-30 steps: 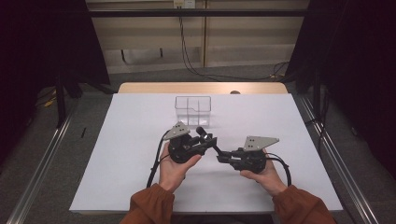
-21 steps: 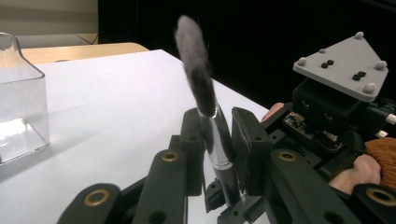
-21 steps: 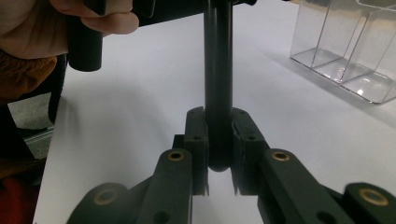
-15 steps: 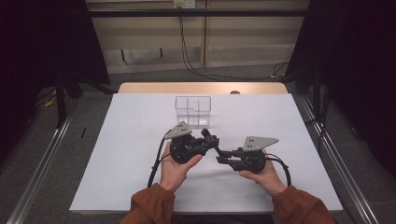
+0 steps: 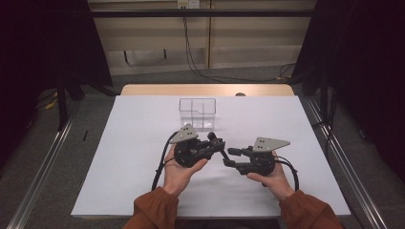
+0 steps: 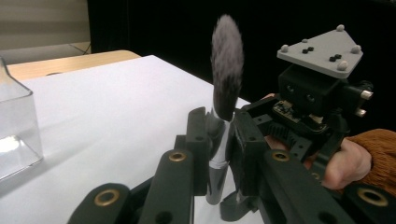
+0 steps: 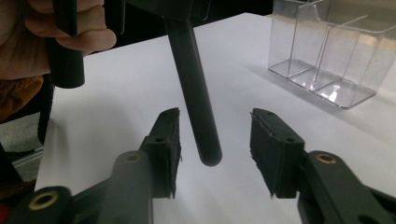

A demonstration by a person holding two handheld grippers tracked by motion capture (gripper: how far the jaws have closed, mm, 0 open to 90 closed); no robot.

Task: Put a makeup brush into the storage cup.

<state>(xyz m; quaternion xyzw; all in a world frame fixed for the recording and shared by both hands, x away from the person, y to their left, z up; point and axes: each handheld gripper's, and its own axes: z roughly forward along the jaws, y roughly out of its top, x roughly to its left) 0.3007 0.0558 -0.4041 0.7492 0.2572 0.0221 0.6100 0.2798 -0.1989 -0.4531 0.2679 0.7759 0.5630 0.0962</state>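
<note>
Both tongs flank the brush [image 6: 226,70]: left tongs [image 6: 220,140] clamp it, right tongs [image 7: 212,149] parted.

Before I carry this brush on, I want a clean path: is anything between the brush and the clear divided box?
Nothing visible. The left claw clamps the brush by its handle, bristles up, above the white table cover. The clear divided box stands farther back, with bare cover between. The right claw has just been opening, its pads off the handle.

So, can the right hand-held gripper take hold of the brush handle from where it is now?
Probably yes. The black handle already hangs between the open jaws of the right hand-held gripper, which have just been opening, with nothing between the pads and it. The left hand-held gripper grips the makeup brush higher up.
</note>
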